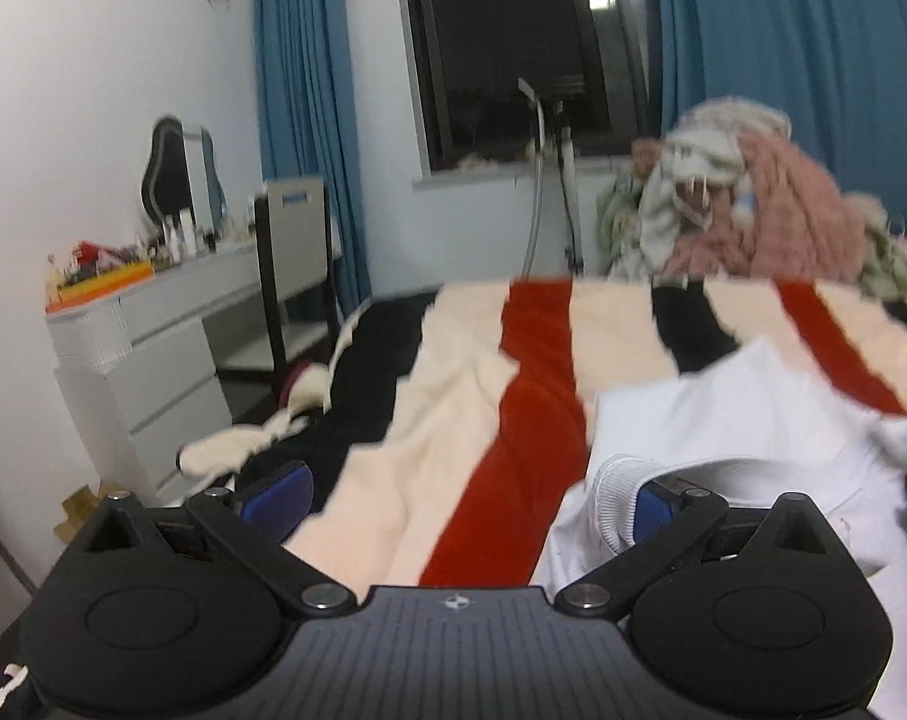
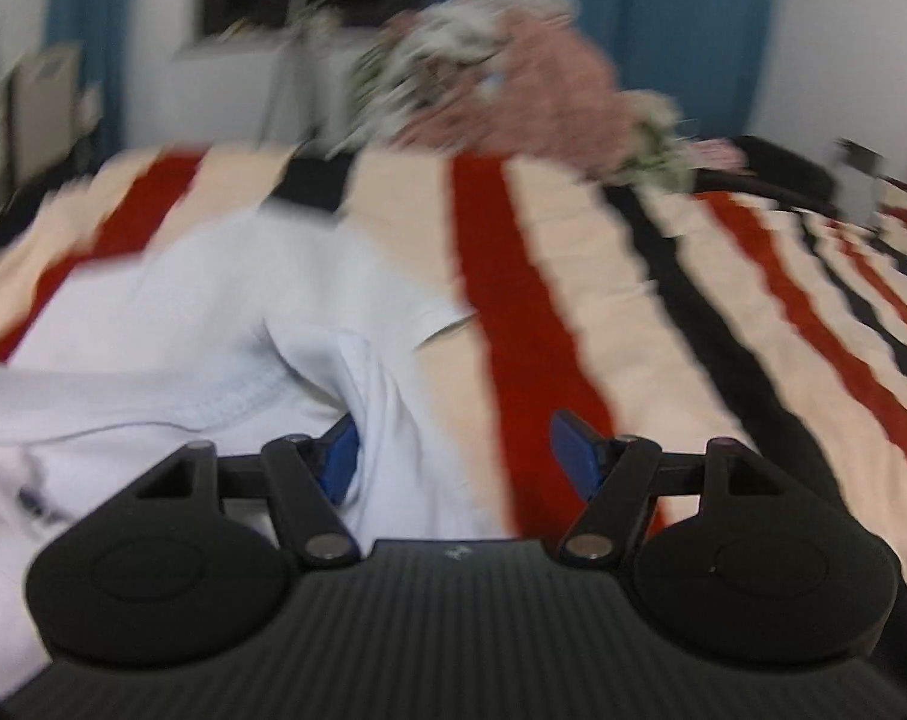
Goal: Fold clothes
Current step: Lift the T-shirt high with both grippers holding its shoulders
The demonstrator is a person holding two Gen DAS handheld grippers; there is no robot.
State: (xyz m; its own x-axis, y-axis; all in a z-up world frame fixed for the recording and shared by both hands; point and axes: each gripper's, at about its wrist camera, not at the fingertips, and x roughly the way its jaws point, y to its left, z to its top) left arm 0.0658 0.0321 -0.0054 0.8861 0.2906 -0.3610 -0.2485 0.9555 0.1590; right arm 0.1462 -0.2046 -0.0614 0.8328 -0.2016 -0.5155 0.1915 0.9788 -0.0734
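Left gripper [image 1: 474, 501] open, white shirt [image 1: 723, 420] collar against its right finger. Right gripper [image 2: 456, 456] open, shirt fold by its left finger, striped blanket [image 2: 573, 252] underneath. Dark print on shirt unreadable.

A home bedroom: striped bed blanket [image 1: 453, 372], blue curtains [image 1: 297, 90], dressing table [image 1: 153, 324] with mirror [image 1: 183, 174].

Both wrist cams sit low over the bed [image 1: 471, 396], looking forward and slightly down. They share the striped blanket [image 2: 573, 276], white shirt [image 2: 171, 312], far clothes pile [image 1: 747, 210] and blue curtains [image 1: 297, 120].
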